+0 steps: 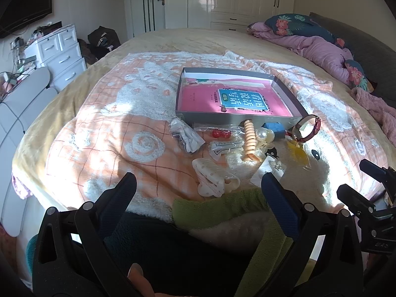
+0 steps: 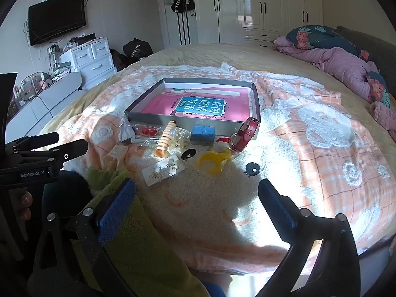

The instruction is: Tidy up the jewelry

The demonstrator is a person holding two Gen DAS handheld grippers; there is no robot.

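Jewelry pile [image 2: 188,146] before grey box [image 2: 188,121], green cloth [image 2: 138,235] nearest, grippers spread

I see a shallow grey box [image 2: 188,121] lying open on the bed, red-strapped watch [image 2: 243,135] leaning at its near corner, yellow ring [image 2: 212,160], earring card [image 2: 163,170] flat nearby.

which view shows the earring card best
The right wrist view. There the earring card lies in full sight on the blanket, with two flower-shaped earrings plain to see. In the left wrist view the card is glared by sun and its near end is hidden behind a finger of the left gripper.
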